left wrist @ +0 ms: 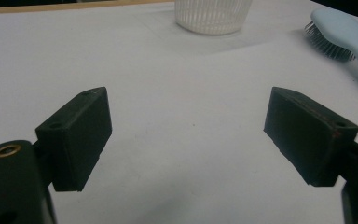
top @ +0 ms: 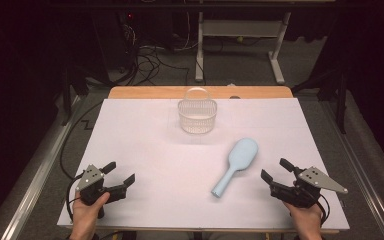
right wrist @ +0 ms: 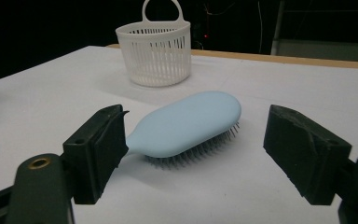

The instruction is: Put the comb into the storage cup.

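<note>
A light blue hairbrush (top: 235, 165) lies bristles down on the white table sheet (top: 165, 165), right of centre, handle toward the near edge. In the right gripper view the hairbrush (right wrist: 186, 126) sits just beyond the open jaws. A white slatted basket (top: 197, 114) with a loop handle stands at the back centre. My right gripper (top: 276, 170) is open at the near right, a short way right of the brush handle. At the near left my left gripper (top: 119, 173) is open with nothing between its jaws; the left gripper view shows the basket (left wrist: 213, 16) and hairbrush (left wrist: 342, 37) far off.
The wooden table edge (top: 145, 93) shows beyond the sheet at the back. Dark floor with cables (top: 155, 60) and a white desk frame (top: 240, 45) lie behind the table. Bare sheet spreads between the grippers.
</note>
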Demonstrator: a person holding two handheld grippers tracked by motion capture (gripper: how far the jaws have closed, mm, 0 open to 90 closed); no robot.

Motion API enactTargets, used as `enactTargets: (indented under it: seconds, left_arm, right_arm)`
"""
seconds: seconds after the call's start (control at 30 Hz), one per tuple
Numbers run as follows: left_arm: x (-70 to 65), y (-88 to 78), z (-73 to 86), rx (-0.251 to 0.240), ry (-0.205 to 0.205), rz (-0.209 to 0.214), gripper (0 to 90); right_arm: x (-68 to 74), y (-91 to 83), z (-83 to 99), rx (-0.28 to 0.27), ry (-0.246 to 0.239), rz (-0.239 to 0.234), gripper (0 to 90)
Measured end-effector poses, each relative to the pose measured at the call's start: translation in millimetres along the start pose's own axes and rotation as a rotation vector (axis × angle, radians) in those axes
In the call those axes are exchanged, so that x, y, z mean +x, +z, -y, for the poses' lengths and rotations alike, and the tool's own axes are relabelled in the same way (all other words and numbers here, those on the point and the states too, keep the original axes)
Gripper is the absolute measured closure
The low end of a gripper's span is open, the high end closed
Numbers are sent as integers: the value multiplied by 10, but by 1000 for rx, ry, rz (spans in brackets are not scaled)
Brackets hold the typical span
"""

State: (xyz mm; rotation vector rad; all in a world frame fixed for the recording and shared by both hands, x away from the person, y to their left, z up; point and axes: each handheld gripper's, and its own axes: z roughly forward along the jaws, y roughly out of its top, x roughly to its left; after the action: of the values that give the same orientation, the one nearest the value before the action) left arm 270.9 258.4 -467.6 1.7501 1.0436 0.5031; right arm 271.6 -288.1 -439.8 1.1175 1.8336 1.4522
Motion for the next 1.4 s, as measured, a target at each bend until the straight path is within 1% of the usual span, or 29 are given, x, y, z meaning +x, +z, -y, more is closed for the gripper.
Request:
enactTargets:
  seconds: [0.53, 1.07, 1.3, 1.4]
  left_arm:
    - [-2, 3, 0, 0, 2, 1, 159]
    - [3, 11, -2, -1, -2, 2, 159]
    - [-2, 10, -2, -1, 2, 3, 159]
    - [-3, 10, -2, -1, 3, 4, 159]
  right_arm:
    - [117, 99, -34, 0, -12, -43, 219]
    - [227, 219, -64, 1, -11, -81, 220]
    - [285, 266, -83, 0, -20, -101, 225]
    - [304, 288, -92, 0, -17, -108, 226]
